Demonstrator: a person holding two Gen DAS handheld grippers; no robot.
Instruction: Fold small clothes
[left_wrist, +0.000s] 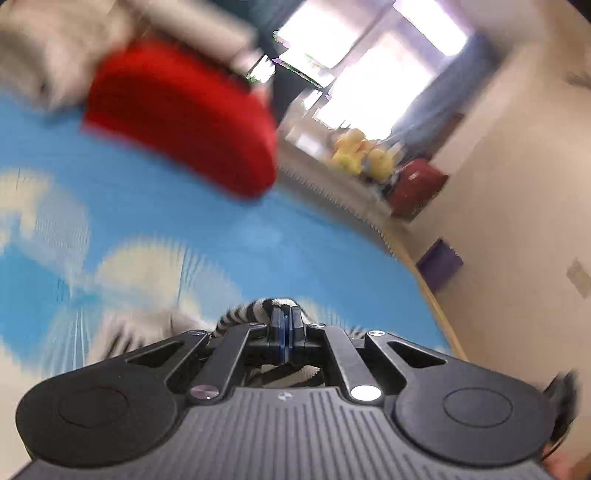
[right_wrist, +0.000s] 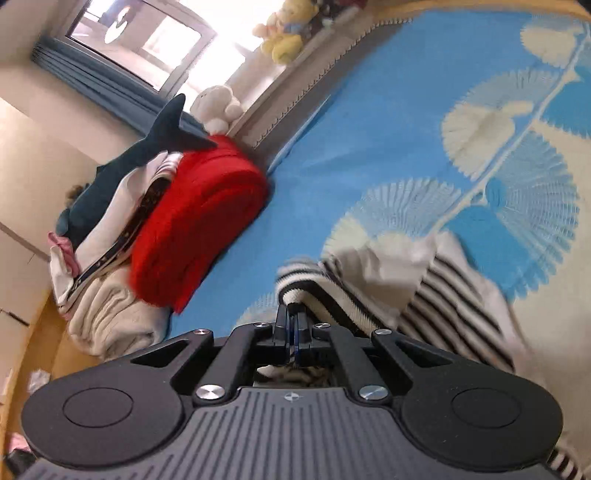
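Fingers (right_wrist: 291, 325) of the right gripper (right_wrist: 291, 317) are pressed together on an edge of a small black-and-white striped knit garment (right_wrist: 436, 295), which spreads away to the right across a blue bedspread printed with cream fan-shaped flowers (right_wrist: 369, 129). Fingers (left_wrist: 275, 321) of the left gripper (left_wrist: 285, 320) are likewise clamped on a bunched fold of the same striped cloth (left_wrist: 255, 308), seen through heavy blur, with more of it showing in the gap behind the fingers.

Both black gripper bodies carry a small round silver emblem on the ribbed plate; nothing on it can be read, and no other writing is legible in either view.

Well apart from the garment, at the far side of the bed, a folded red fleece blanket (right_wrist: 195, 221) sits on top of a pile of folded cream and white clothes (right_wrist: 107, 314). A dark blue plush shark (right_wrist: 147, 155) lies just behind the pile, with a white plush toy (right_wrist: 218, 105) and a yellow plush bear (right_wrist: 284, 37) lined up beneath a bright window (right_wrist: 140, 37).
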